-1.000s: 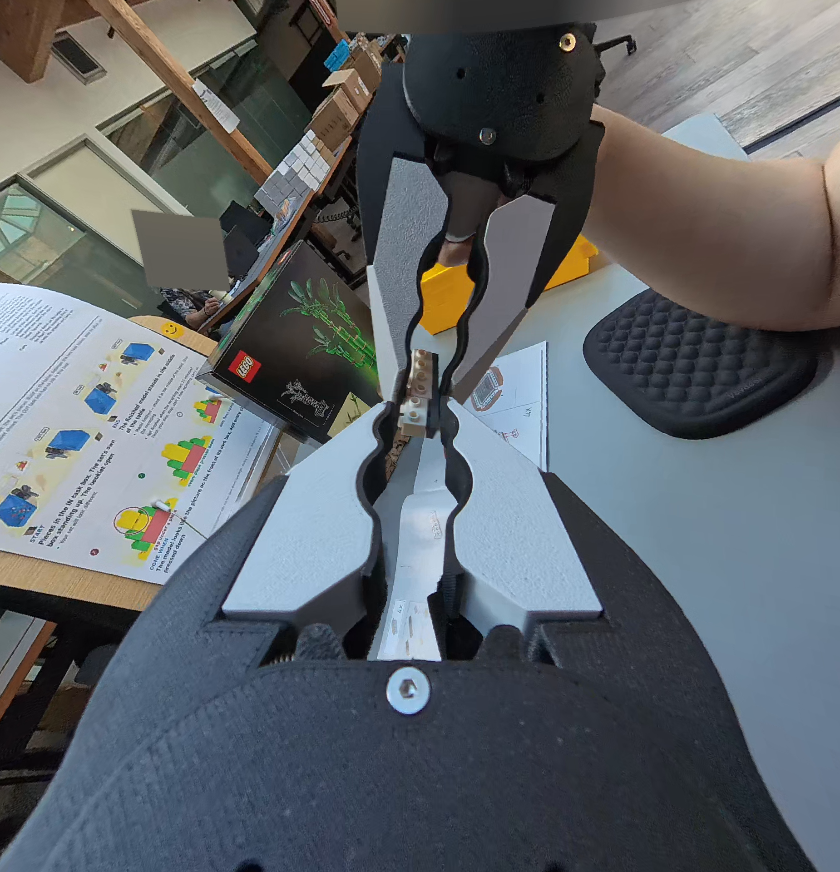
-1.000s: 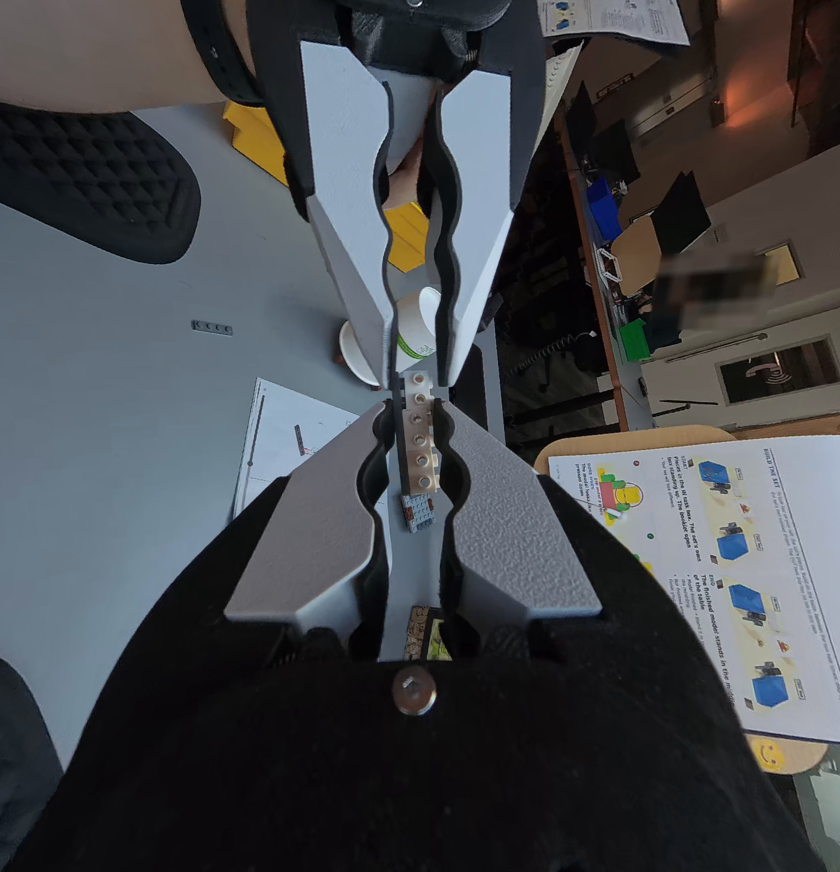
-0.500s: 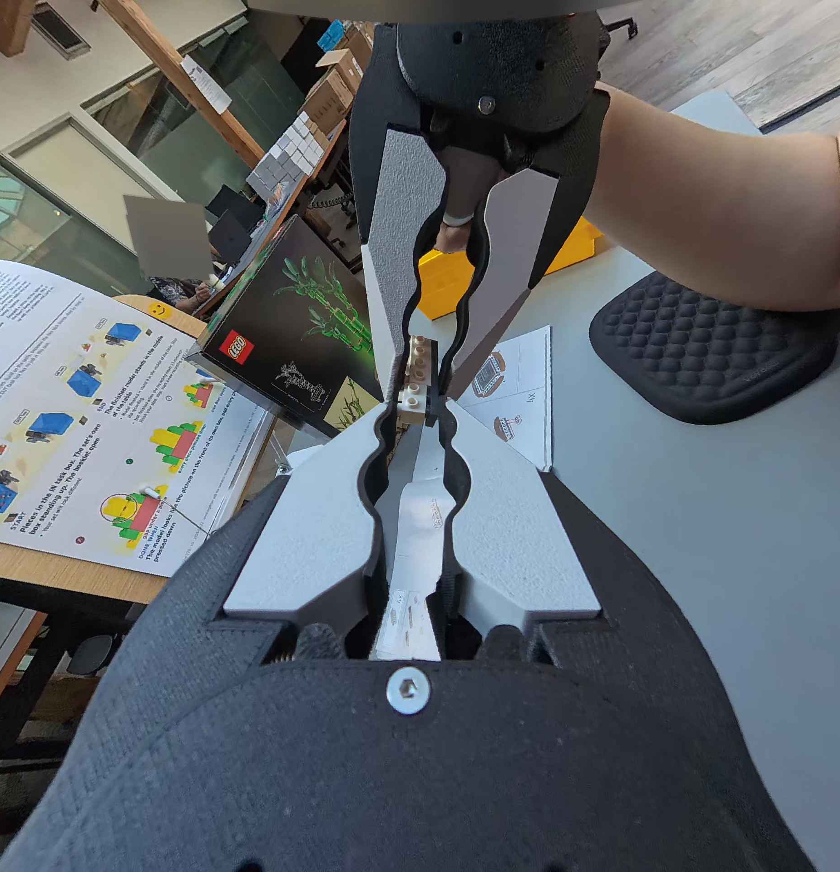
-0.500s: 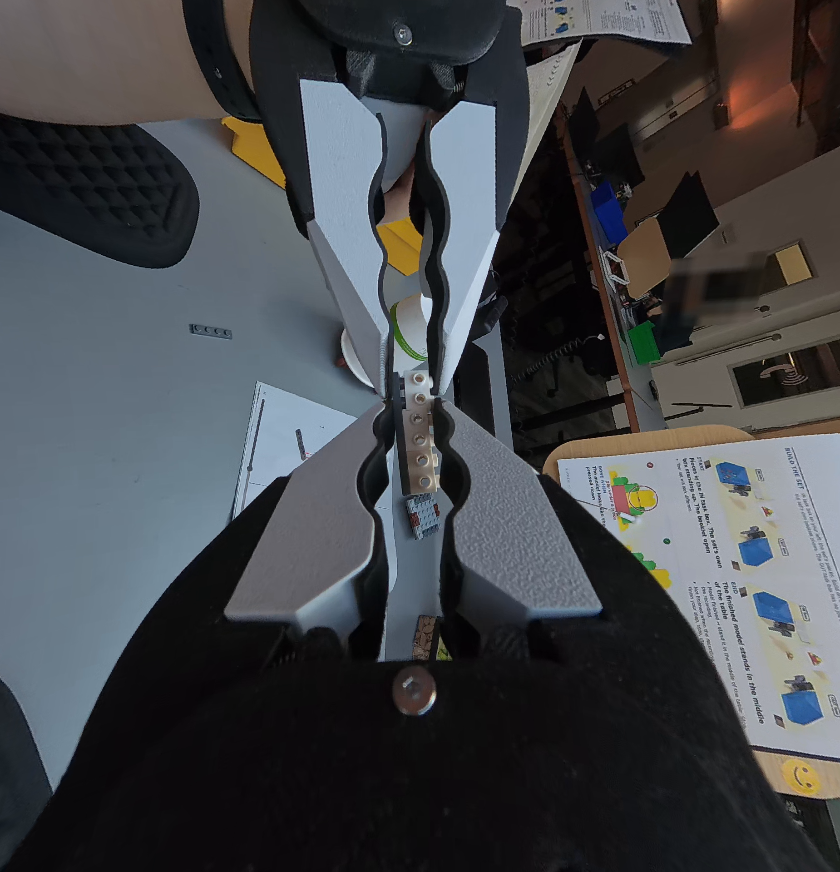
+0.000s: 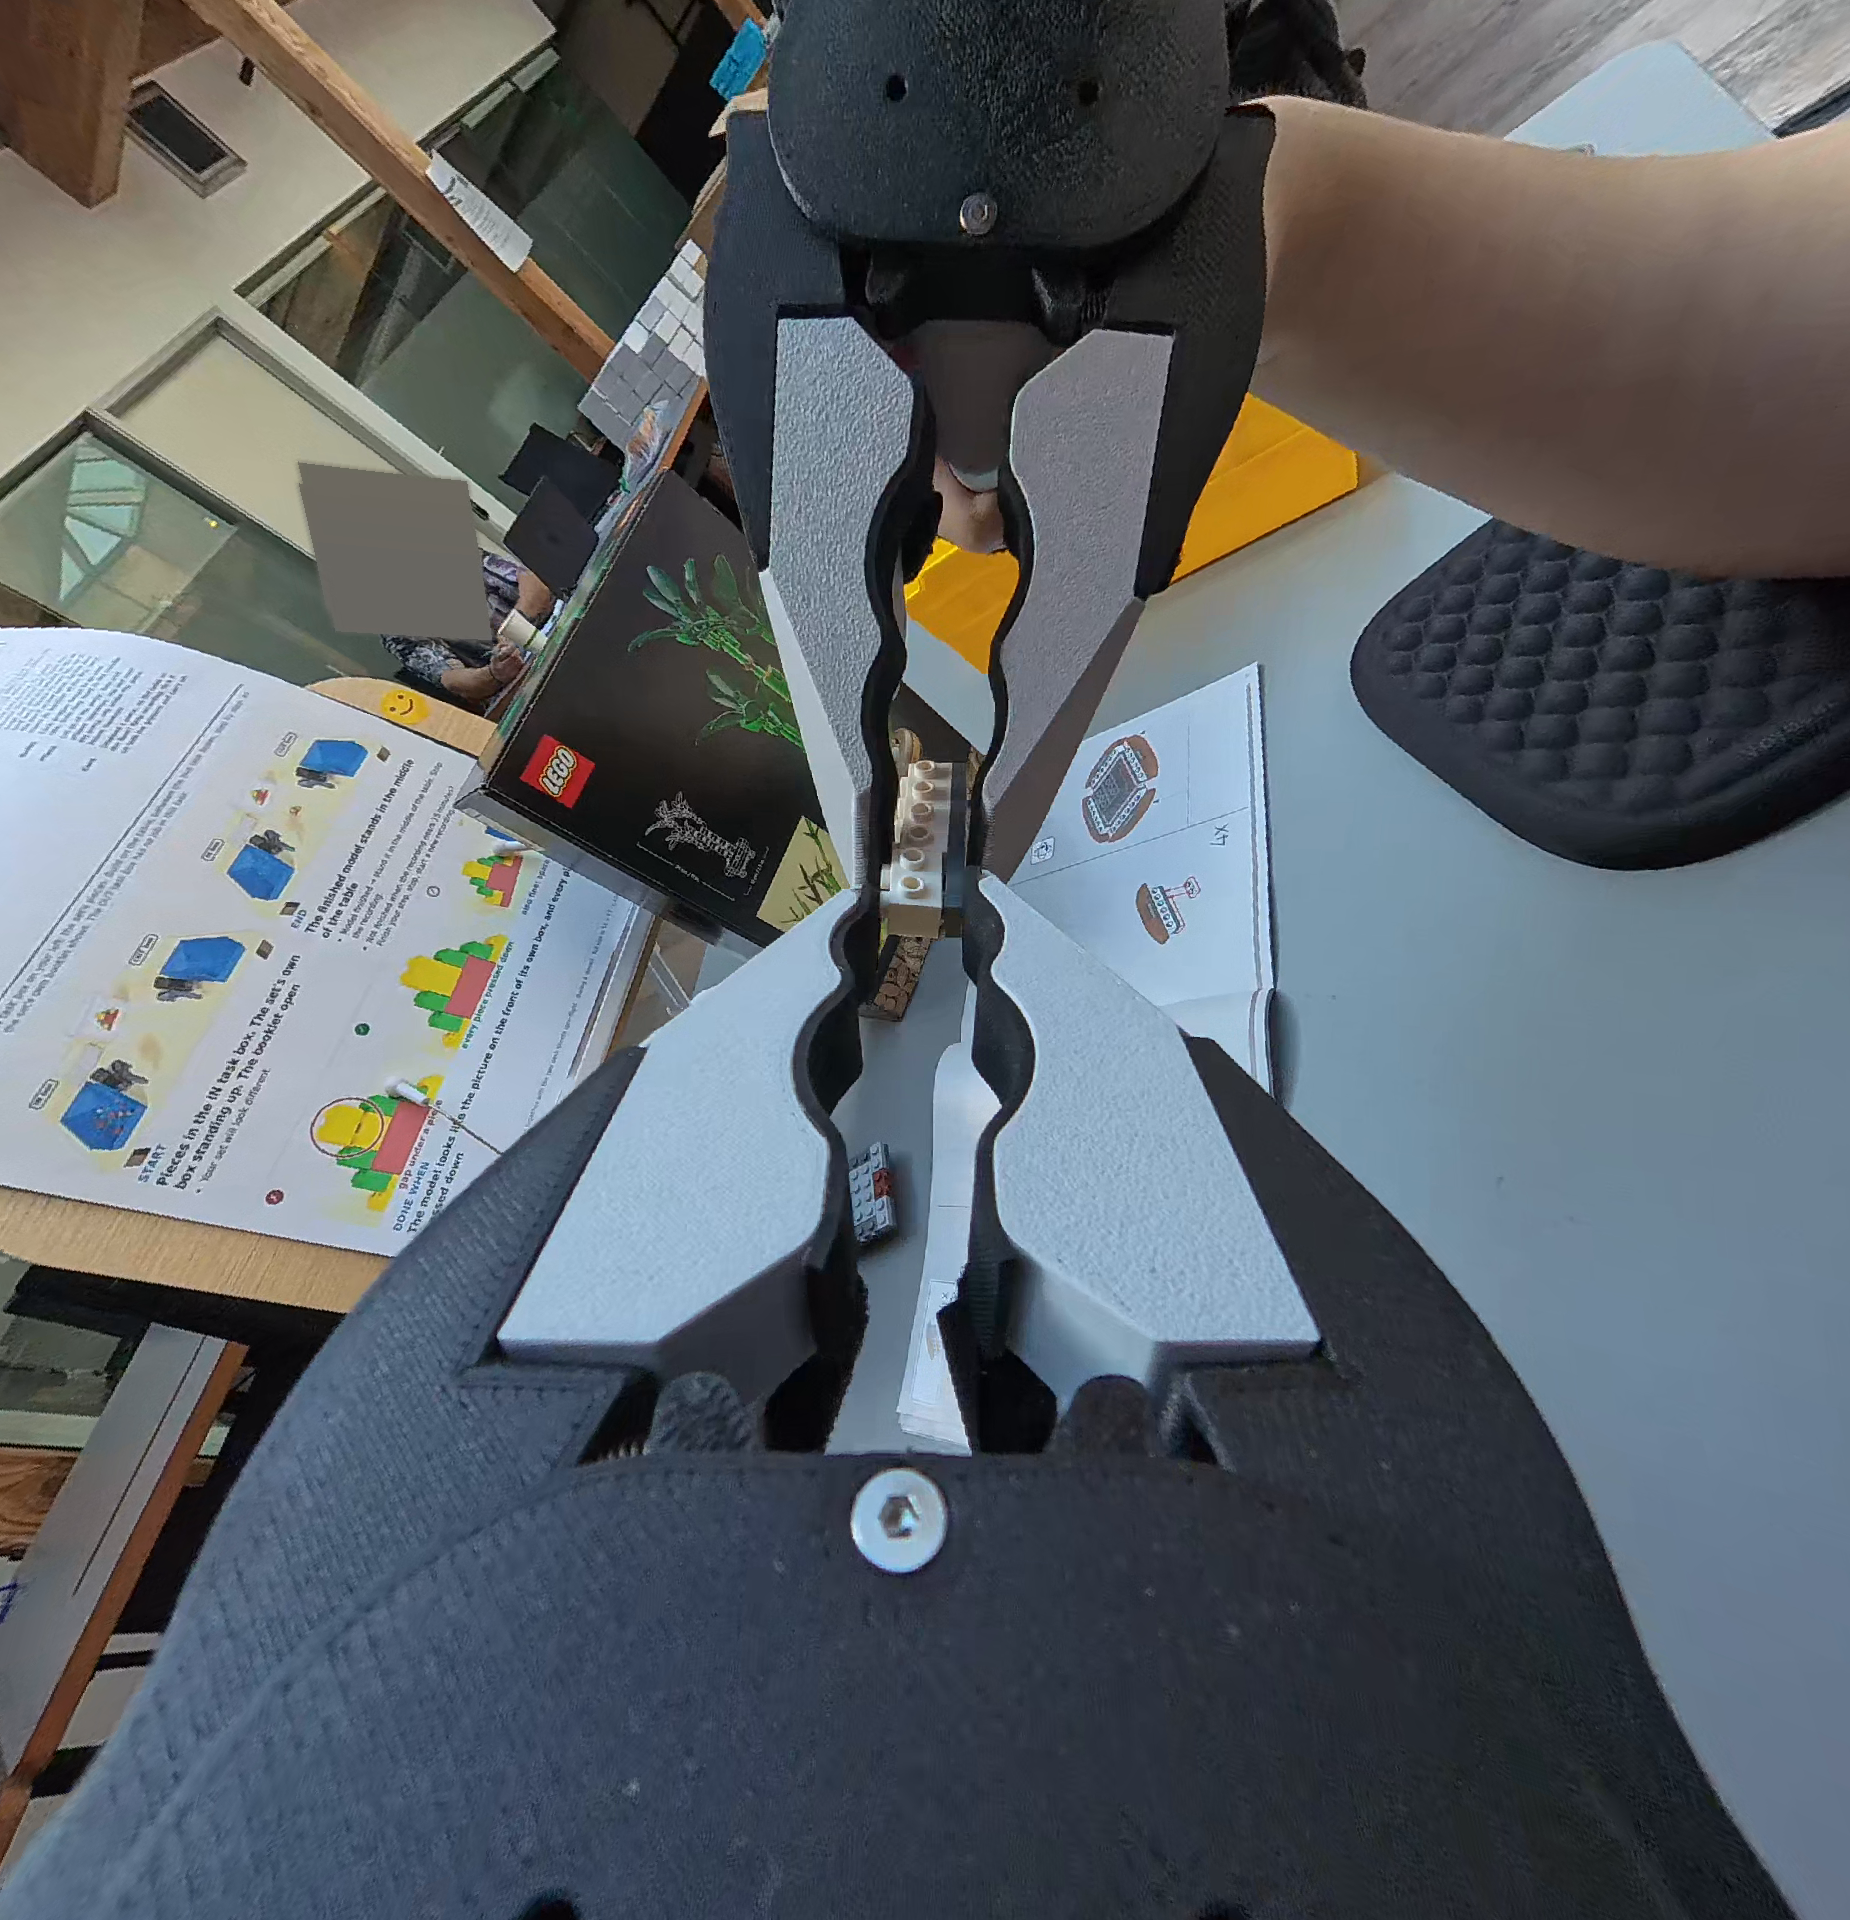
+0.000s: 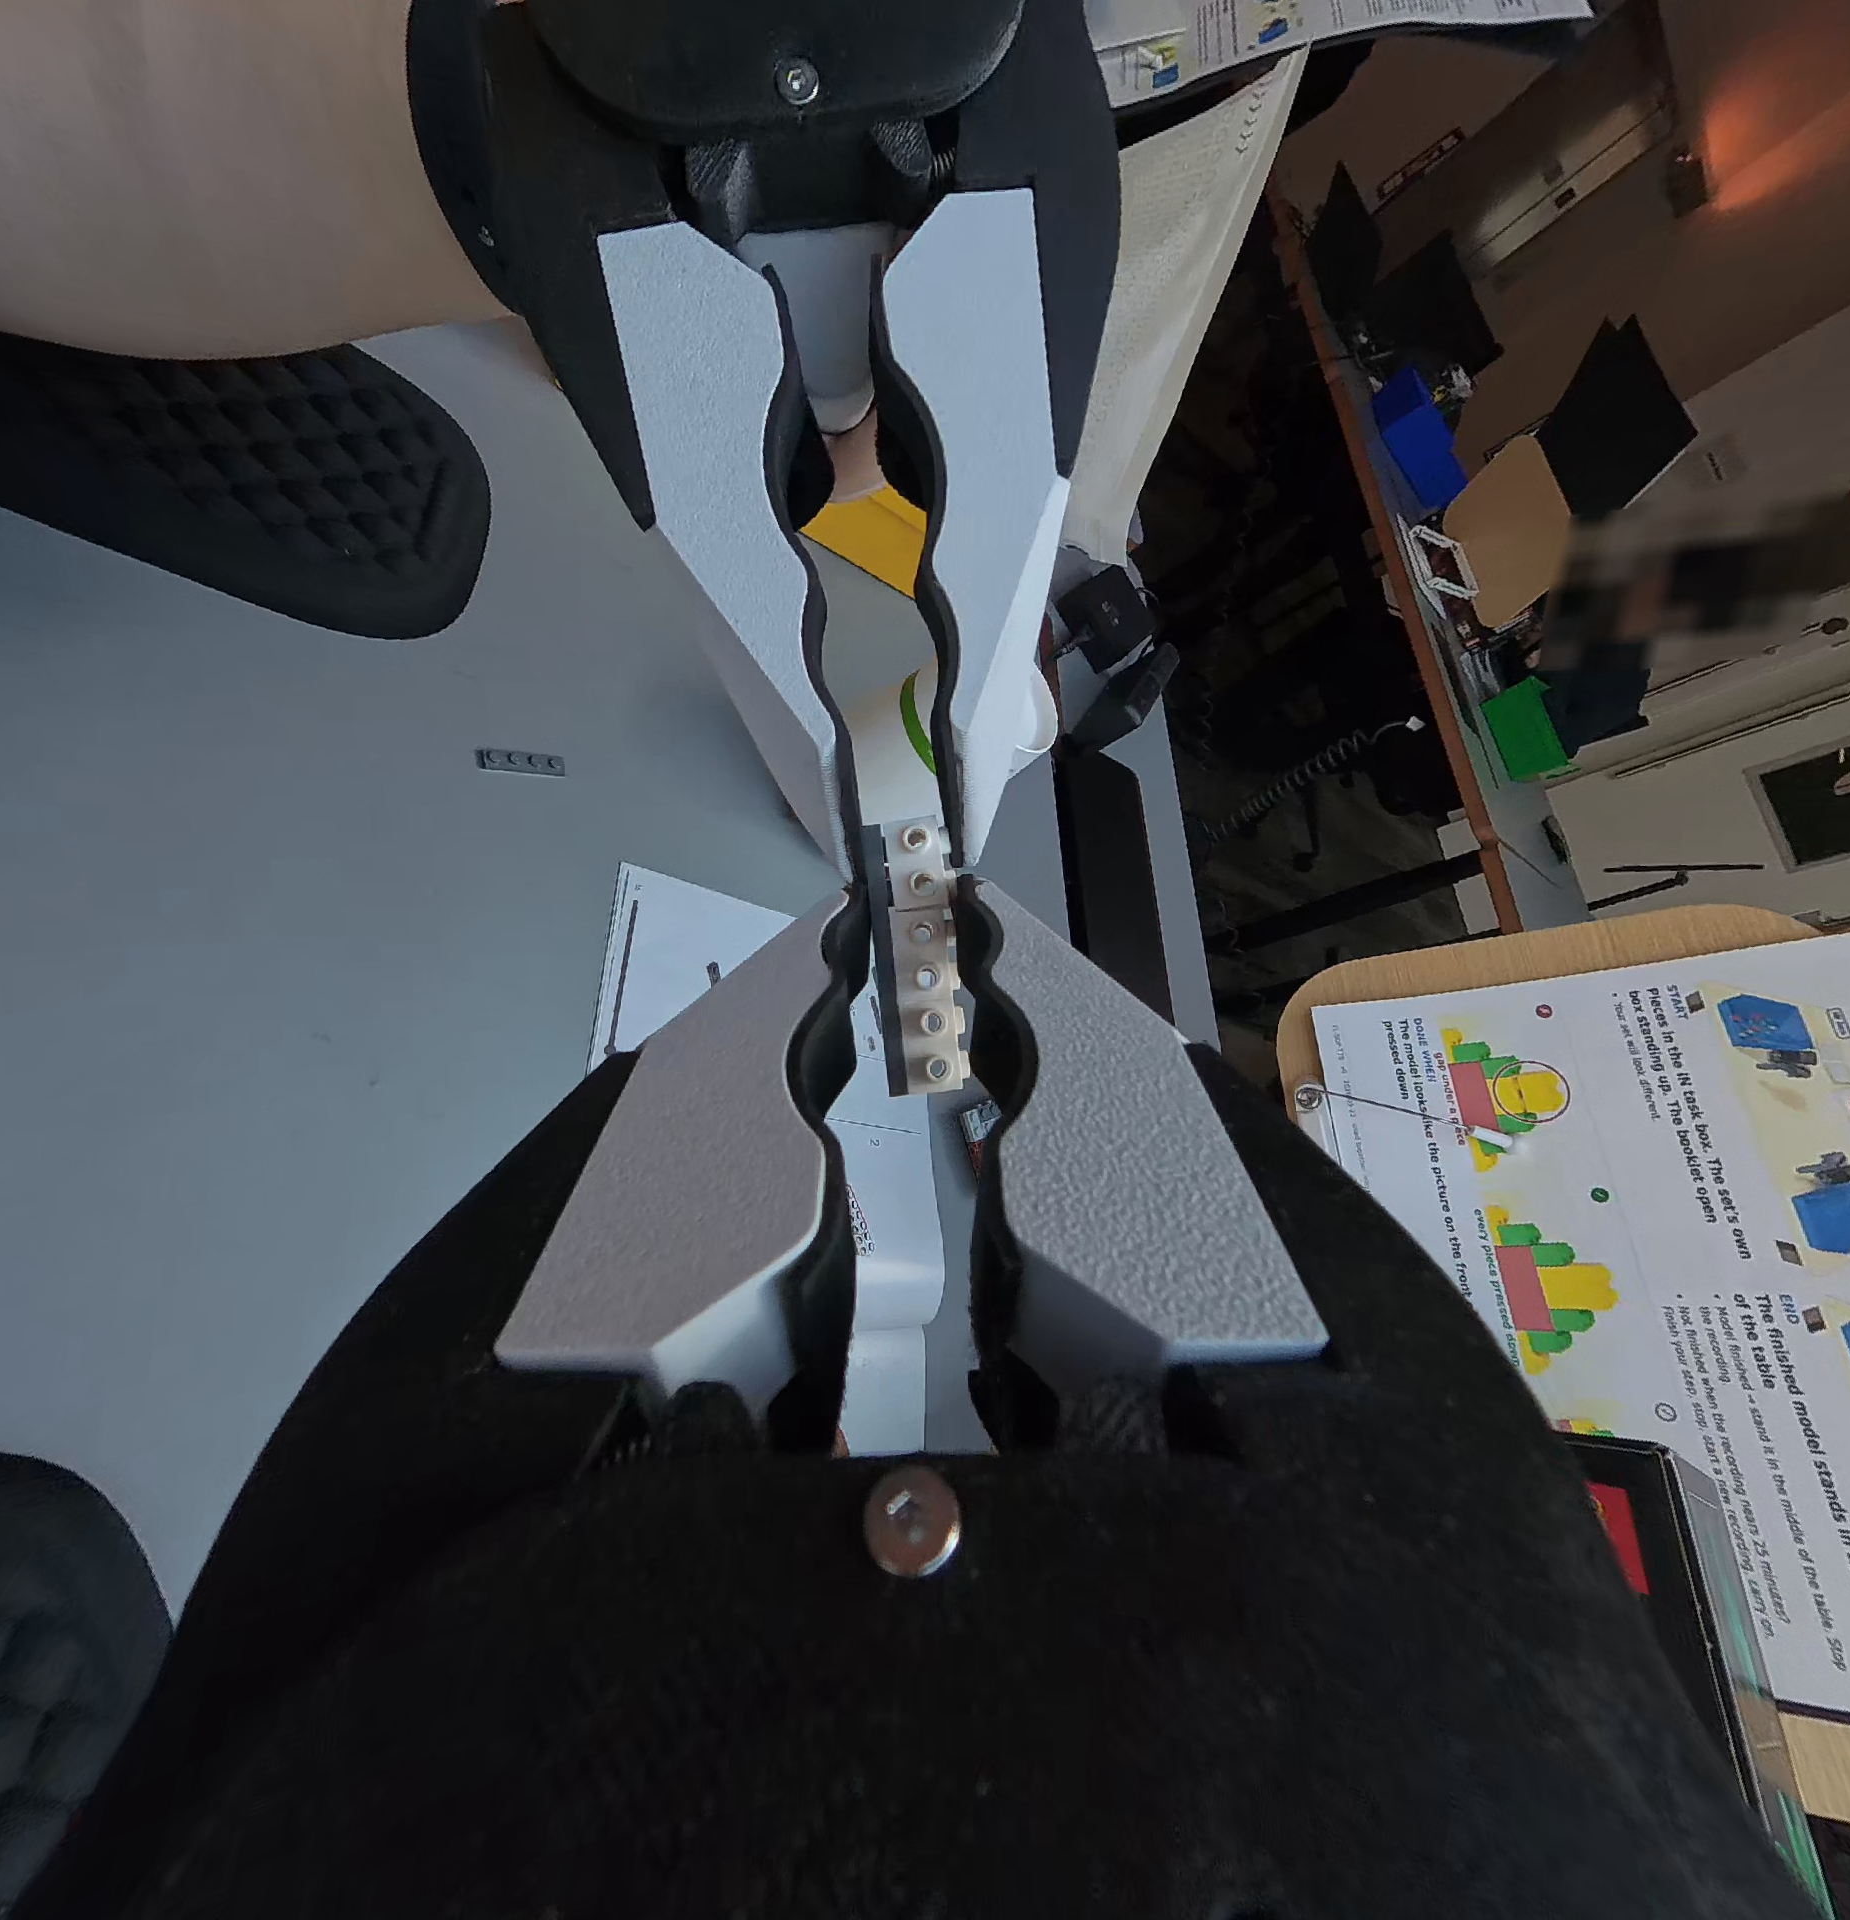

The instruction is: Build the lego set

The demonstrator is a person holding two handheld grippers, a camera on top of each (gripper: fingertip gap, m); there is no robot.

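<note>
Grey table (image 5: pixel 1523 1143) carries the booklet (image 5: pixel 1160 831) and a loose grey piece (image 5: pixel 871 1195); above it both claws meet tip to tip. The left gripper (image 5: pixel 916 904) pinches one end of the tan-and-black strip (image 6: pixel 921 977), the right gripper (image 6: pixel 910 894) clamps the rest, jaws narrow on it. The risk, as I judge it: uneven squeezing or a twist could pop the tan bricks off the plate, or drop the strip onto the table.
</note>
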